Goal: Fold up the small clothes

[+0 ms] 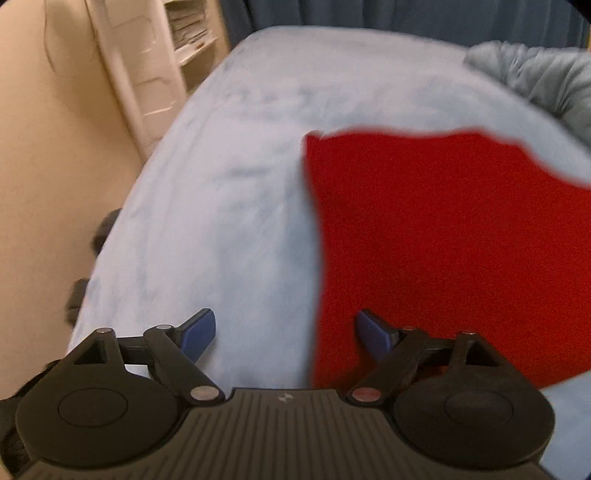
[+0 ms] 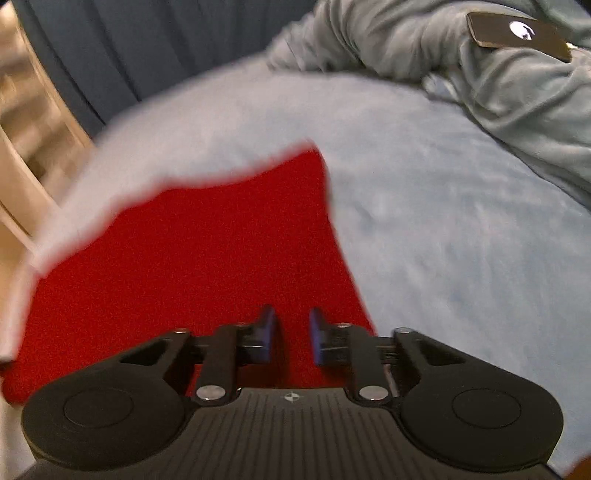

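The red cloth (image 1: 443, 240) is a plain, saturated red with no print; in the left wrist view it lies ahead of the jaws and to their right, in the right wrist view ahead and to their left. The bedcover (image 1: 229, 192) under it is pale blue-grey with faint darker mottling. Both the left gripper (image 1: 286, 332) and the right gripper (image 2: 291, 334) are matte black with dark blue pads (image 2: 266, 332) and silver pivot pins. Beyond the right jaws, a crumpled blanket (image 2: 424, 40) is grey-green, bearing a black phone (image 2: 517, 33) with a white mark. The curtain (image 2: 129, 44) is dark blue
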Motion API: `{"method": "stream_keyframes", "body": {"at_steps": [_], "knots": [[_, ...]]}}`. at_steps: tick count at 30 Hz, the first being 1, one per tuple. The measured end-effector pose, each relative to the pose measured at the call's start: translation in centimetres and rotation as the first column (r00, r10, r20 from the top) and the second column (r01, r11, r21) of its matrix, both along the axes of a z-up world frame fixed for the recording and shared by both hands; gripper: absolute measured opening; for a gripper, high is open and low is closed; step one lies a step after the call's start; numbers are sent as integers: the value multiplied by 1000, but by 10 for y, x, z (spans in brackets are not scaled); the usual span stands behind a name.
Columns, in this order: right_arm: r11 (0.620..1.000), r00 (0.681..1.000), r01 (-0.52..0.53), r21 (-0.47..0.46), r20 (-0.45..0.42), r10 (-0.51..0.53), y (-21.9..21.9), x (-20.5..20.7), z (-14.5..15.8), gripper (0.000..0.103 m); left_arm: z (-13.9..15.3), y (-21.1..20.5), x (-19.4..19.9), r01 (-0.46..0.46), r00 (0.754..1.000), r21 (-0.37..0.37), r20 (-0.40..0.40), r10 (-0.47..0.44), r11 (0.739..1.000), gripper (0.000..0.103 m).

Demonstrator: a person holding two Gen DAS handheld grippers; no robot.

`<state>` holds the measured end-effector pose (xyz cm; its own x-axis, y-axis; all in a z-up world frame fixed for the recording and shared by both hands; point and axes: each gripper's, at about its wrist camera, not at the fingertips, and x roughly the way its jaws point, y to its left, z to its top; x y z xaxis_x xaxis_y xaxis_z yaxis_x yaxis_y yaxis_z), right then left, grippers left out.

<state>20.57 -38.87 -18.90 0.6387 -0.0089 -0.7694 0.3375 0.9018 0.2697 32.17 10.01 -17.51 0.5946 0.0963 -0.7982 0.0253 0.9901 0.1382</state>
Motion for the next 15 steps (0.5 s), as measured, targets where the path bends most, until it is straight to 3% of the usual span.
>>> {"method": "stream_keyframes", "body": {"at_steps": [1, 4, 5, 7, 9, 10, 12, 15], "knots": [[1000, 999, 29, -11, -23, -29, -4, -2, -9, 0, -1, 9, -2, -35, 999, -23, 4, 35, 999, 99], [982, 987, 159, 107, -40, -155, -31, -18, -9, 0, 13, 36, -11, -100, 995, -142, -14, 99, 985, 100], [976, 983, 183, 115, -48, -178, -36, -23, -4, 0, 20, 40, -18, -107, 994, -143, -8, 107, 984, 100], [973, 973, 222, 65, -76, -217, -40, -33, 8, 10, 35, 40, -33, -115, 993, -61, 20, 117, 991, 100], [970, 971, 228, 84, -86, -221, -43, -49, 23, 17, 55, 39, -56, -101, 994, -62, 44, 104, 993, 100], [967, 973, 227, 120, -60, -221, -40, -62, 37, 23, 68, 38, -69, -95, 993, -92, 58, 101, 991, 101], [971, 980, 196, 139, 10, -199, -28, -81, 65, 57, 95, 28, -101, -105, 991, -139, 71, 116, 985, 103], [997, 989, 70, 20, 126, -72, 21, -115, 113, 85, 131, -1, -148, -110, 989, -151, 86, 123, 982, 103]]}}
